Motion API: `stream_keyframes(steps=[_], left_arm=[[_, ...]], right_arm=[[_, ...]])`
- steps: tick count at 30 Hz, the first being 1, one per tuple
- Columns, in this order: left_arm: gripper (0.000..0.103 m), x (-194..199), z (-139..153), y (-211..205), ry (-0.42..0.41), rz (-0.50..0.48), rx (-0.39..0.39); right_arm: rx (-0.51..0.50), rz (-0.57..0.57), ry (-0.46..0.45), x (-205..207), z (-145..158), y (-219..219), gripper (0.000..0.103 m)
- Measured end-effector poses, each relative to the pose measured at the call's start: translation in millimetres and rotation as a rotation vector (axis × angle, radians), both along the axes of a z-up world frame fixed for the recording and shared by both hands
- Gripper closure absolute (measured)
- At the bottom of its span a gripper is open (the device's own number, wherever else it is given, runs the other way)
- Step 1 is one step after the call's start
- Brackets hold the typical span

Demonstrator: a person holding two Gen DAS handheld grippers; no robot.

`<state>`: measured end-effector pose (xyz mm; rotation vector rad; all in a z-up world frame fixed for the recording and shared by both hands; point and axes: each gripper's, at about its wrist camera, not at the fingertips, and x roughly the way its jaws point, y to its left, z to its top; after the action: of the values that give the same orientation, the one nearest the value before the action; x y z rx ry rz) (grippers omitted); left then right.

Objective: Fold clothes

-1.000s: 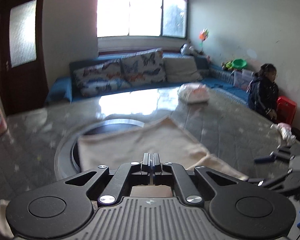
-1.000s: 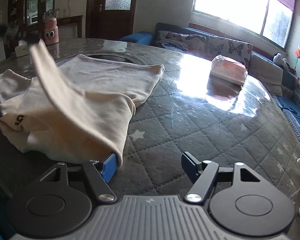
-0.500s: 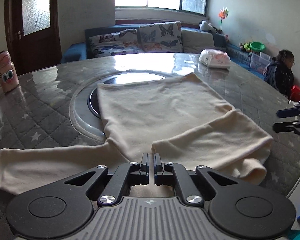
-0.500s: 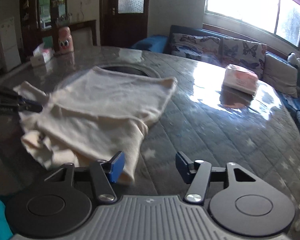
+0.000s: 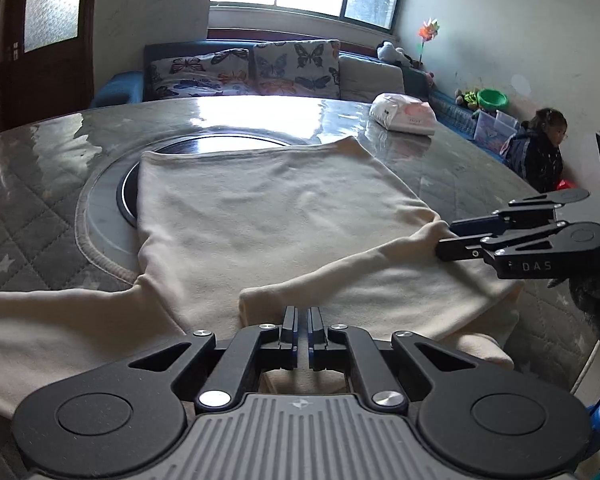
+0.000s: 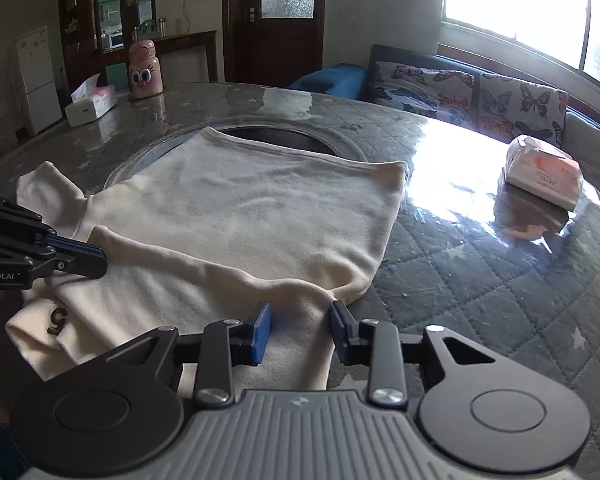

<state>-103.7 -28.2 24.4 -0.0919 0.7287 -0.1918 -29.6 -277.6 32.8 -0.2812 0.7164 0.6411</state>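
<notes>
— Left gripper (image 5: 302, 330), entry one: condition?
— Clenched, only a sliver between the jaws. It sits low at the cuff of the folded sleeve (image 5: 340, 276). I cannot tell whether any cloth is pinched in it.

— Right gripper (image 6: 300, 330)?
— Released, jaws partly apart and straddling a ridge of cloth at the shoulder end of that sleeve. The pads (image 6: 260, 332) have not yet met.

— Item handled?
— Shirt (image 5: 260, 208), cream, one. It lies flat on the table (image 5: 460, 160), hem over the round inset (image 5: 100, 216), collar end near the person.

— Changes since the last check?
— Two. A second ago the left gripper held the sleeve up in the air; it now lies laid across the shirt's body. The right gripper's jaws stood wide beside the cloth; they have narrowed around it.

— Meaning for the fold?
— One sleeve looks done. My guess is that the right gripper is setting up a grasp at the shoulder, either to hold the crease or to start turning that side inward. The other sleeve (image 5: 40, 320) is spread out flat and unfolded.

— Counts, please.
— Grippers: two. Shirts: one. Sleeves: two, one folded, one not. Tables: one. Tissue packs (image 6: 540, 172): one, far side, well apart from the shirt. Tissue boxes (image 6: 90, 106): one. Pink bottles (image 6: 145, 68): one, just beside the box. Children (image 5: 540, 148): one, by the wall.
</notes>
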Motion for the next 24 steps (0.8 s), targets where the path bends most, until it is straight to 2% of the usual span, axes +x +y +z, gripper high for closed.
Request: stream_keyframes(steps=[4,9,11,12,20,24], left_arm=[[0.096,-0.8,5.9,6.8,-0.024,0.027,-0.004],[0.094,-2.4,3.4,17.3,-0.017,0.075,-0.020],[0.081,-10.2,7.8,25.8,-0.032,0.109,-0.012],[0.079,-14.0,9.7,30.9,-0.039,0.130,-0.009],[0.066,-45.4,14.4,103.1,-0.032,0.443,0.019],[0.060,-57.7,16.5,135.6,-0.034,0.601,0.077]], right_arm=[[0.003,0.011,-0.020,-2.4,4.3,3.8,0.071],[-0.029,0.015,-0.035,-2.7,-1.0,13.5,0.069],[-0.031,0.040,-0.056,-9.1,6.0,17.5,0.069],[-0.028,0.056,-0.062,-12.5,9.6,20.2,0.069],[0.011,0.255,-0.036,-43.4,14.5,68.2,0.062],[0.005,0.334,-0.012,-52.5,5.7,96.4,0.061]])
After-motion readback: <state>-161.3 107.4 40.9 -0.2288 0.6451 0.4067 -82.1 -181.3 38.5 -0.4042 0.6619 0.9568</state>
